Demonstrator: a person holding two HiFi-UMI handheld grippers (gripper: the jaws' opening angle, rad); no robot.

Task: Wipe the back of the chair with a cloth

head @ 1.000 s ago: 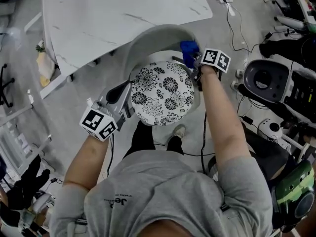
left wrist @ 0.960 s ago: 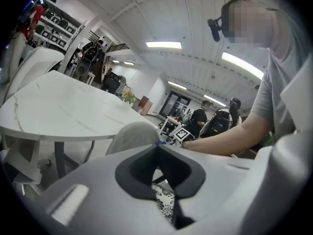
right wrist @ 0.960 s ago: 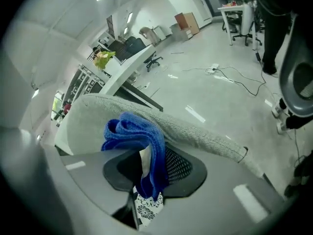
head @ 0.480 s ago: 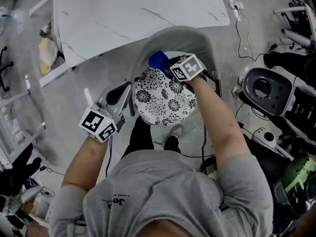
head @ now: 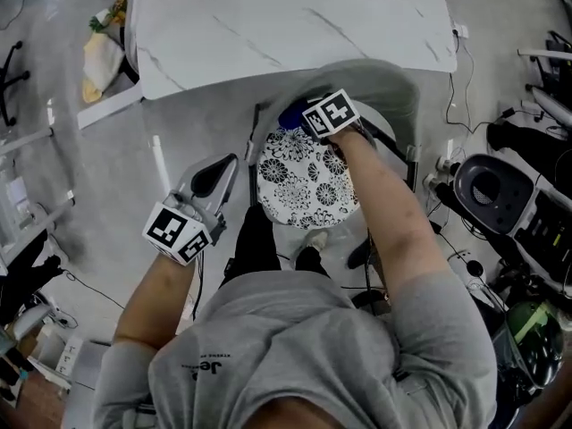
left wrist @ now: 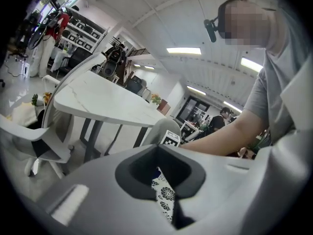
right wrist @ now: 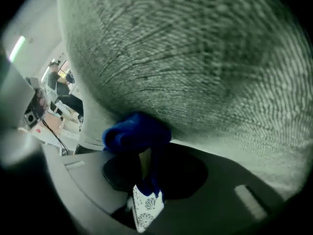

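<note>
Cloth (head: 292,114), blue and bunched, is clamped in the right gripper (head: 308,119) and pressed against the inner face of the chair back (head: 393,83), at the seat's rear left edge. In the right gripper view I see the wad flat on the grey weave, a tail of it pinched between the closed jaws.

Change since earlier: a second ago that gripper was at the right end of the chair back. Half a second ago it was near the middle, and now it is further left along the curve. The left gripper (head: 223,168) has barely shifted. It hangs off the seat's front left edge, clear of the chair, jaws drawn together on nothing. Through the slit between them I see only a strip of the floral cushion (head: 304,186).

Containers: one pale bag (head: 101,56) on the floor off the table's left corner, with greenery showing at its top. I cannot tell what else is inside.

Count: one cloth, one cushion, two grippers, one white marble-look table (head: 268,25) just behind the chair back. A second chair (left wrist: 29,136), white, shows at the left of the left gripper view.
</note>
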